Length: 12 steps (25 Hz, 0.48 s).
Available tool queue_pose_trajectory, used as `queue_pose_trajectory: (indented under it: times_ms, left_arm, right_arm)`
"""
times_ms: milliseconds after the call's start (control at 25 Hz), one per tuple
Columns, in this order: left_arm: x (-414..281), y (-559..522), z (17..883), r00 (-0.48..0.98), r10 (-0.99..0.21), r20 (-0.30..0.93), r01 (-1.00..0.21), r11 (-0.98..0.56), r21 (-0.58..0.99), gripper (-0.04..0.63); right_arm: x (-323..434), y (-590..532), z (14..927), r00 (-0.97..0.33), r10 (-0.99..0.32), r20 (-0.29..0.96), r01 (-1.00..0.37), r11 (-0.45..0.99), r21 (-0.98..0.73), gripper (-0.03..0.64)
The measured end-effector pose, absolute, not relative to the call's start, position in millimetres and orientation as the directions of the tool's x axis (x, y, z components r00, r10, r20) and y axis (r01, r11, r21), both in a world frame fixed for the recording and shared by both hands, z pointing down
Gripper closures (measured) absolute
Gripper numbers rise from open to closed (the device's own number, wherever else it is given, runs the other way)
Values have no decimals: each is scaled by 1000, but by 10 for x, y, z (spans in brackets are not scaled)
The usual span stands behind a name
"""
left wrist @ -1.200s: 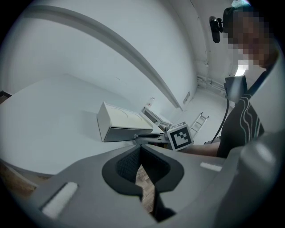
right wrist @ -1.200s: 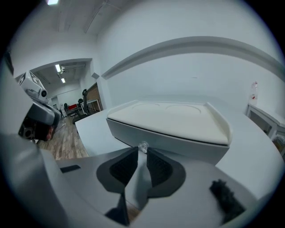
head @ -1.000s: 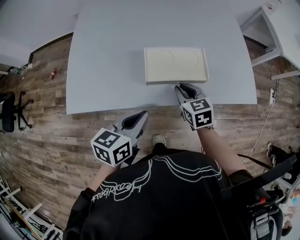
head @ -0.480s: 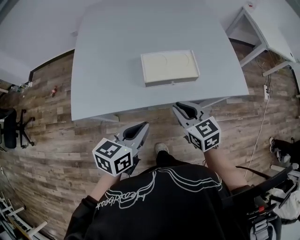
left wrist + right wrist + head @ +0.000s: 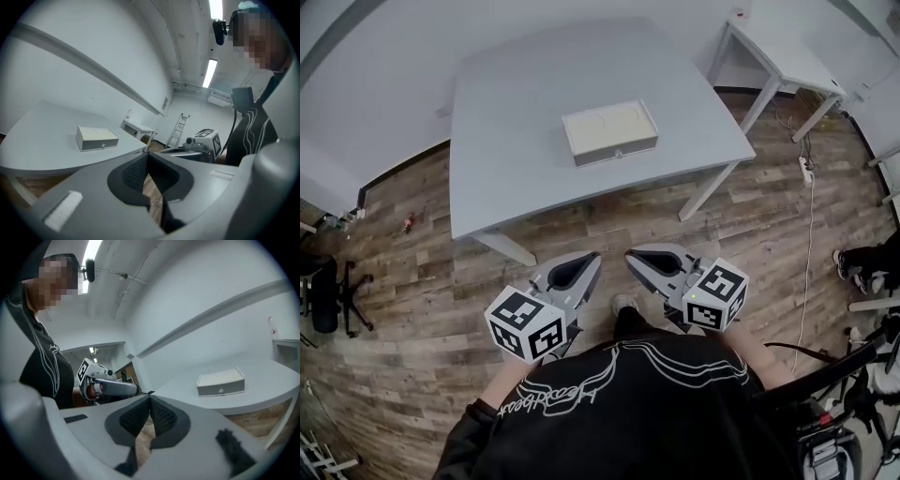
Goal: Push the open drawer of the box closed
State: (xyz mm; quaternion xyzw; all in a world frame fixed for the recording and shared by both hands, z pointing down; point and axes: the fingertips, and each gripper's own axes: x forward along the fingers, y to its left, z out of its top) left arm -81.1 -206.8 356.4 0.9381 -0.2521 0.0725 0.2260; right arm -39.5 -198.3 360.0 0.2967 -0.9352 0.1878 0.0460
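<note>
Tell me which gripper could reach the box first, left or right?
Right, probably, but barely. The left gripper and right gripper are both shut, over the floor, short of the table; the right one sits slightly nearer the box. Its drawer looks closed.

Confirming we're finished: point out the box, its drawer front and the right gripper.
box (image 5: 609, 122), head view, cream top face.
drawer front (image 5: 232, 387), right gripper view, grey face beside the knob.
right gripper (image 5: 631, 256), head view, between its shut fingertips.
</note>
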Motion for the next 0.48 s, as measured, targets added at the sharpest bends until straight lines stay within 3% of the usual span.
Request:
queue_pose_trajectory:
  times_ms: [480]
  left_arm:
    - [-824,-1322,3314,882,-422,212,-471,-814,341,588]
  right_arm:
    - [-359,-1286,3477,-778,-604,173,-625,716,-312,607]
